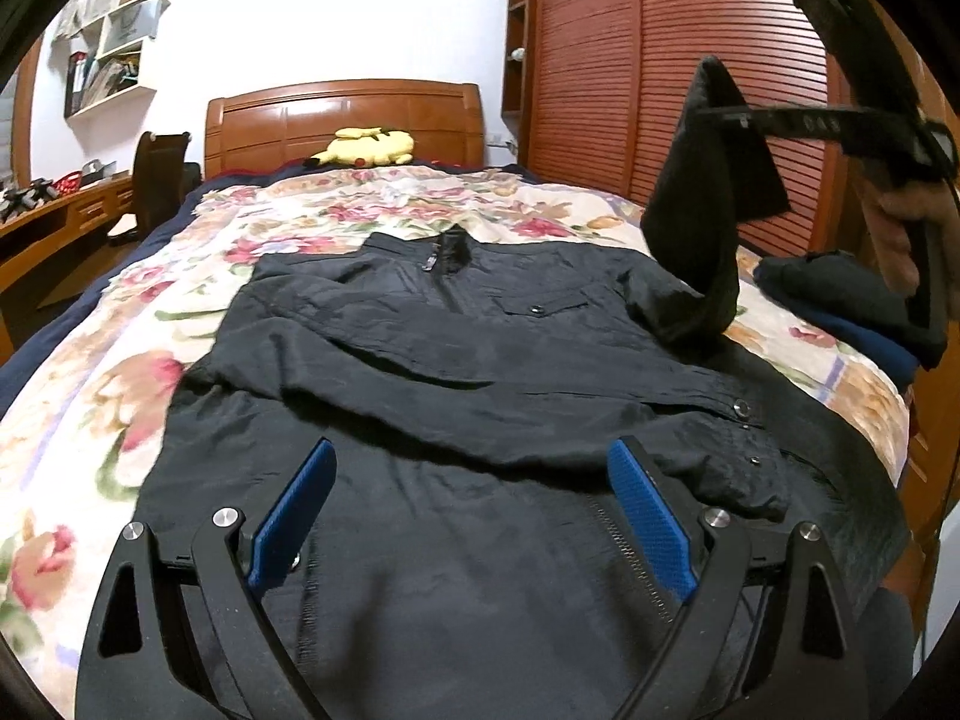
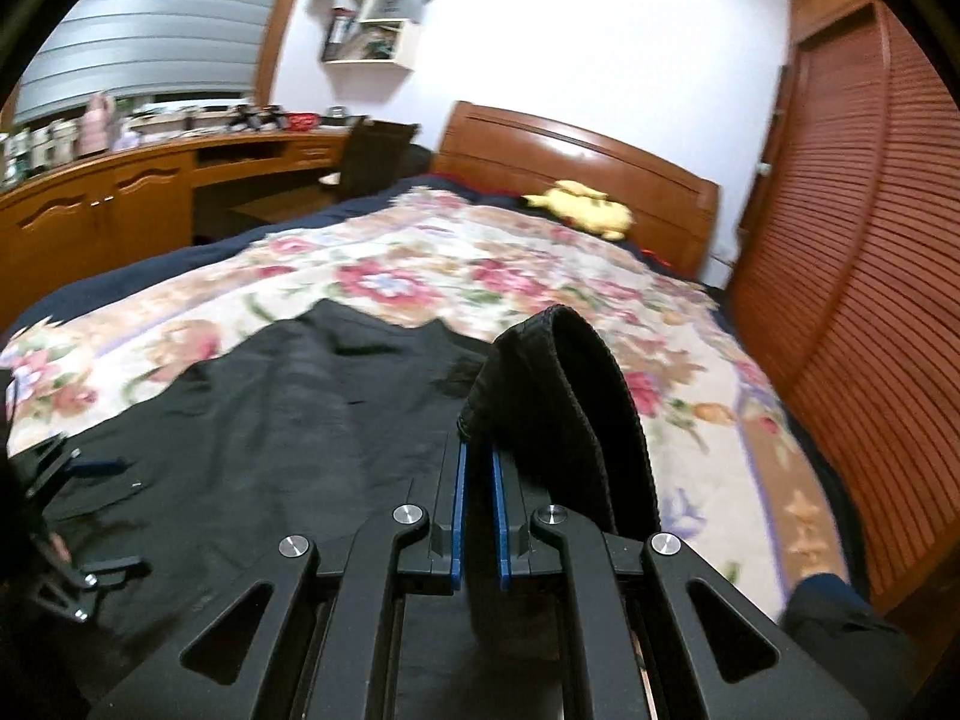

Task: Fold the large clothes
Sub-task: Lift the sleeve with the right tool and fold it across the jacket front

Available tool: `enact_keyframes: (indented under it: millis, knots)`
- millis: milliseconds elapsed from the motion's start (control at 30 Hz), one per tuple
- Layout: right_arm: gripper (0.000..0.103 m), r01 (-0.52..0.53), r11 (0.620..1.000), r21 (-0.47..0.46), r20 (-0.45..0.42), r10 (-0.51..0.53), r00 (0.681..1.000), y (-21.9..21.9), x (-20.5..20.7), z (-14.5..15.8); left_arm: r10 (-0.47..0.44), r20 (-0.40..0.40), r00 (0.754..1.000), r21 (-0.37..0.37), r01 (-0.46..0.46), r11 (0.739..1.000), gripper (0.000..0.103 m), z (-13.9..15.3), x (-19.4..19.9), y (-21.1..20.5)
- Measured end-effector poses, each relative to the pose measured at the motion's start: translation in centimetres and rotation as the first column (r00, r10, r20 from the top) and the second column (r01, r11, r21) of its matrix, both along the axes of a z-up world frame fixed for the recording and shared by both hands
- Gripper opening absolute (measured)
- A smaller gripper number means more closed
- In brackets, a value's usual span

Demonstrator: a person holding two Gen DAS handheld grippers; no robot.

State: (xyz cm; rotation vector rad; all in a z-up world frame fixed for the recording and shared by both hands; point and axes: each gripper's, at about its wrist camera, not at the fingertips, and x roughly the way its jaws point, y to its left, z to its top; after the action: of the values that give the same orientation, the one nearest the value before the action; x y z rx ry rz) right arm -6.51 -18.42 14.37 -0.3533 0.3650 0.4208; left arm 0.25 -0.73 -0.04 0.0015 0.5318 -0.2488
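Note:
A large black jacket [image 1: 456,348] lies front up on the floral bedspread [image 1: 90,396], collar toward the headboard. One sleeve is folded across its chest. My left gripper [image 1: 474,462] is open and empty, just above the jacket's lower part. My right gripper [image 2: 477,450] is shut on the ribbed cuff of the other sleeve [image 2: 576,396] and holds it up above the bed; in the left wrist view that raised sleeve [image 1: 702,228] hangs from the gripper at upper right. The jacket also shows in the right wrist view [image 2: 252,420].
A folded pile of dark clothes [image 1: 852,300] sits at the bed's right edge. A yellow plush toy [image 1: 366,147] lies by the wooden headboard [image 1: 342,114]. A slatted wardrobe [image 1: 660,60] stands right, a desk [image 2: 120,204] and chair [image 1: 156,180] left.

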Motion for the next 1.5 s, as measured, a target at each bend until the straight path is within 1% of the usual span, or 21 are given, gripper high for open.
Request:
enact_keyframes:
  millis: [267, 333, 400, 533, 667, 767, 833, 867, 900, 933, 1000, 1133, 1267, 1433, 1500]
  knots:
    - [0.008, -0.116, 0.993, 0.009, -0.05, 0.116, 0.992, -0.8, -1.6, -0.1, 0.031, 0.003, 1.0, -0.006, -0.031, 1.0, 0.092, 0.1, -0.4, 2.0]
    - [0.008, -0.128, 0.992, -0.006, -0.048, 0.127, 0.991, -1.0, -1.3, 0.1, 0.038, -0.001, 0.999, -0.008, -0.038, 0.999, 0.092, 0.0, -0.4, 2.3]
    - [0.008, -0.143, 0.99, -0.003, -0.076, 0.143, 0.987, -1.2, -0.7, 0.2, 0.043, -0.003, 0.999, -0.013, -0.043, 0.999, 0.092, 0.1, -0.5, 2.8]
    - [0.008, -0.143, 0.99, 0.006, -0.146, 0.142, 0.979, -1.5, 0.7, -0.6, 0.054, -0.005, 0.999, -0.016, -0.055, 0.998, 0.092, 0.0, -0.5, 3.3]
    - [0.008, -0.103, 0.995, -0.005, -0.222, 0.099, 0.97, -1.4, 2.0, -2.1, 0.056, -0.008, 0.998, -0.014, -0.056, 0.998, 0.092, -0.1, -0.6, 3.6]
    - [0.022, -0.083, 0.996, -0.014, -0.255, 0.076, 0.964, -1.9, 1.8, -3.1, 0.055, -0.007, 0.998, -0.014, -0.055, 0.998, 0.092, -0.1, -0.6, 3.6]
    - [0.037, -0.077, 0.997, 0.0, -0.273, 0.074, 0.959, -2.6, 1.4, -3.4, 0.054, -0.007, 0.999, -0.011, -0.054, 0.998, 0.092, -0.1, -0.6, 3.7]
    - [0.041, -0.079, 0.997, 0.006, -0.282, 0.077, 0.956, -2.7, 1.3, -3.6, 0.053, -0.007, 0.999, -0.01, -0.053, 0.999, 0.092, -0.1, -0.6, 3.7]
    - [0.047, -0.082, 0.997, 0.01, -0.293, 0.081, 0.953, -2.9, 1.0, -3.7, 0.053, -0.007, 0.999, -0.009, -0.053, 0.999, 0.092, -0.1, -0.6, 3.7]
    - [0.049, -0.082, 0.997, 0.012, -0.302, 0.082, 0.95, -3.2, 0.8, -3.8, 0.053, -0.007, 0.999, -0.009, -0.053, 0.999, 0.092, -0.1, -0.6, 3.8]
    - [0.049, -0.086, 0.996, 0.011, -0.32, 0.085, 0.944, -3.5, 0.2, -4.1, 0.052, -0.007, 0.999, -0.009, -0.052, 0.999, 0.092, -0.1, -0.6, 3.7]
    - [0.049, -0.07, 0.997, -0.014, -0.297, 0.063, 0.953, -3.8, -0.6, -3.9, 0.047, -0.005, 0.999, -0.012, -0.047, 0.999, 0.092, 0.0, -0.6, 3.6]
    - [0.049, -0.003, 1.0, -0.027, -0.261, -0.004, 0.965, -5.3, -1.3, -4.2, 0.033, 0.003, 0.999, -0.013, -0.033, 0.999, 0.092, 0.1, -0.7, 3.1]
    - [0.049, 0.061, 0.998, 0.007, -0.246, -0.058, 0.968, -7.4, -2.2, -5.1, 0.01, 0.005, 1.0, -0.004, -0.01, 1.0, 0.092, 0.1, -0.7, 2.0]
    - [0.049, 0.107, 0.994, 0.01, -0.24, -0.102, 0.965, -8.3, -2.0, -5.5, -0.004, 0.003, 1.0, -0.006, 0.004, 1.0, 0.092, 0.1, -0.7, 1.5]
